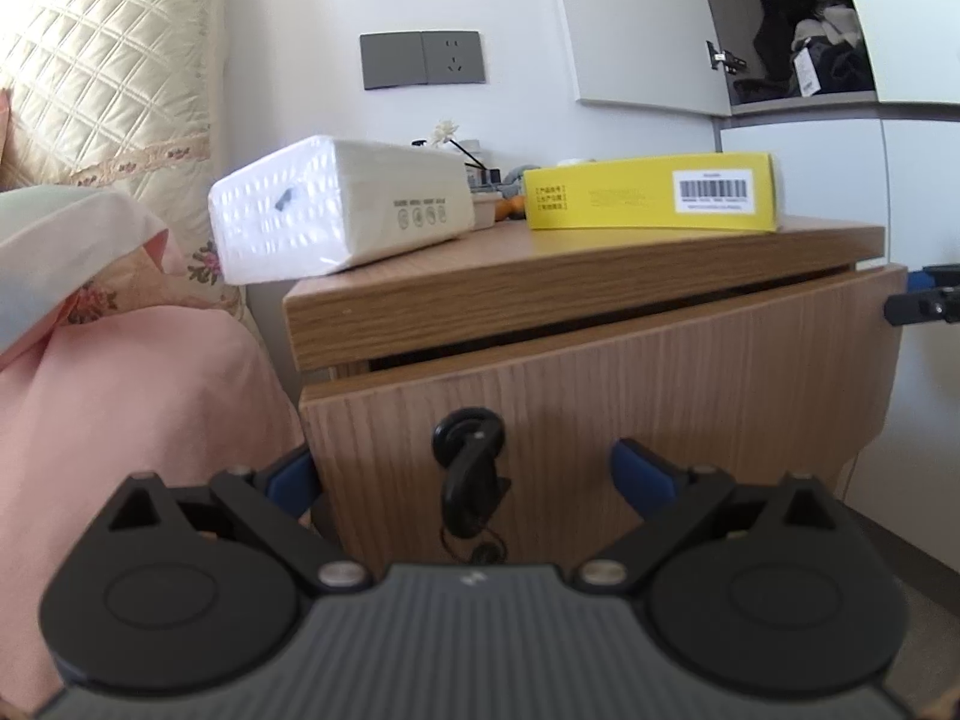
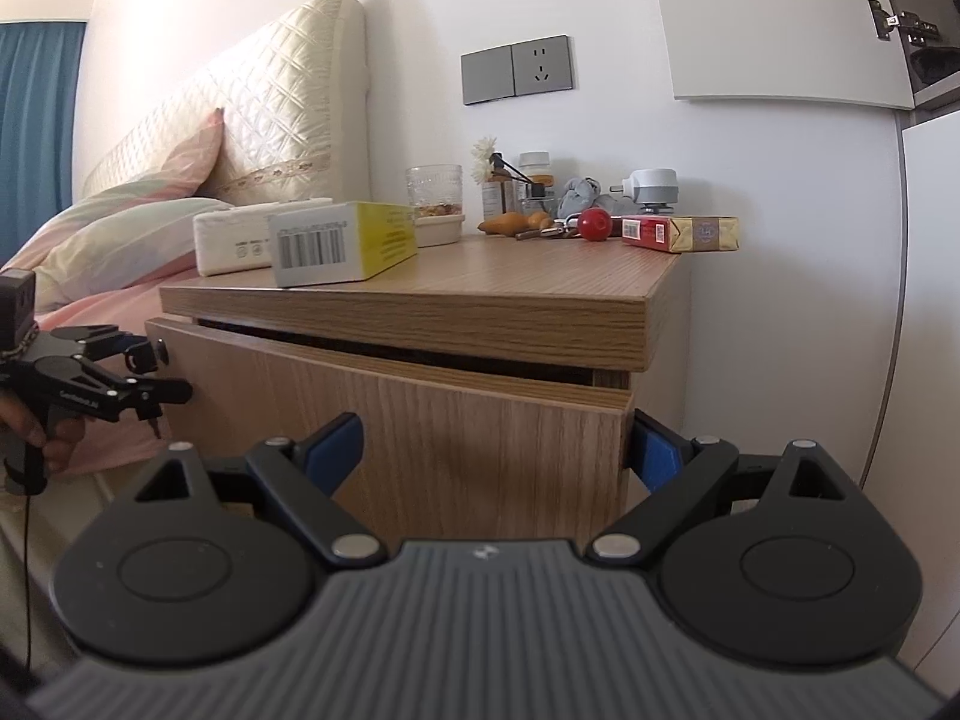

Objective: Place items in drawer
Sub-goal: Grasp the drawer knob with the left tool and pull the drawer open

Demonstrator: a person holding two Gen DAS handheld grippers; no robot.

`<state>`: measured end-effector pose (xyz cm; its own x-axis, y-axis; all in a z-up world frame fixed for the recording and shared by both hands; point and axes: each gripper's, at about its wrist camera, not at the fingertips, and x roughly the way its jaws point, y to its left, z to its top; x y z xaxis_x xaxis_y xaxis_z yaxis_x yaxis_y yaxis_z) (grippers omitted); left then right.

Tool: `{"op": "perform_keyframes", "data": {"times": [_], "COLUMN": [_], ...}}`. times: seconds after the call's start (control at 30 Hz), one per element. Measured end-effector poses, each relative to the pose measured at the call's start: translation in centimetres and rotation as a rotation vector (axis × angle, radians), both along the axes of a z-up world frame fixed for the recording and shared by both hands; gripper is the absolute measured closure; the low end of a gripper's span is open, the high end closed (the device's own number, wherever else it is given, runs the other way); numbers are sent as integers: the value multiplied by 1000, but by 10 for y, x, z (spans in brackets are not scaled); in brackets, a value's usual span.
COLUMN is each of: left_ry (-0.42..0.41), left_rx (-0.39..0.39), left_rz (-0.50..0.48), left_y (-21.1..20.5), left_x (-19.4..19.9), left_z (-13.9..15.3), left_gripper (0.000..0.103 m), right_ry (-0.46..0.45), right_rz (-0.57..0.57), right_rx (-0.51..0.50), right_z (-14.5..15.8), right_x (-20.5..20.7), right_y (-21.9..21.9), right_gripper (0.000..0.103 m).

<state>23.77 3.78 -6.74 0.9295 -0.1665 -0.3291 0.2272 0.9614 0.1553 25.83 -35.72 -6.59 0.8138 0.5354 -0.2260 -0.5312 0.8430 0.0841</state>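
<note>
So we are at the opening step: the light wood-grain drawer front [image 1: 600, 396] of the bedside cabinet stands only a crack out from under the thick oak-coloured cabinet top [image 2: 420, 294], with a dark slit showing along its upper edge, wider toward our right side. Nothing has gone in yet, as far as we can judge

Our left gripper [image 1: 468, 468] has its blue-padded fingers [image 1: 636, 471] spread wide, empty, one on each side of the small black ring pull with a key hanging from it [image 1: 471, 462] in the middle of the drawer front. In the right wrist view that same gripper [image 2: 144, 375] sits right at the pull, though we cannot tell whether it touches it

Our right gripper [image 2: 492, 444] is also wide and empty, straddling the right-hand corner of the drawer front: one blue finger [image 2: 336, 441] lies in front of the panel, the other [image 2: 654, 450] just past its side edge

The items wait on top: a white plastic-wrapped tissue pack [image 1: 342, 204] overhanging the left edge toward the pink bedspread [image 1: 150, 396], a flat yellow cardboard box with a barcode label [image 1: 654, 192] beside it, and further back a red and gold carton [image 2: 678, 234], a red ball [image 2: 597, 223] and other small clutter

Next, we think, the left fingers must close on the pull and draw straight back, evenly, since the front already sits askew; the right could steady the corner. Only with the drawer well out can we lift the yellow box or tissue pack
</note>
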Motion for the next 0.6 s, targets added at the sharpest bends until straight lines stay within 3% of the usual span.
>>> {"op": "perform_keyframes", "data": {"times": [0.6], "left_ry": [30], "left_rx": [19], "left_rz": [-36], "left_y": [-1], "left_x": [-42], "left_z": [5], "left_gripper": [2], "right_ry": [8], "right_rz": [59], "right_rx": [-26], "right_z": [3], "right_x": [-42], "right_y": [-6], "right_gripper": [8]}}
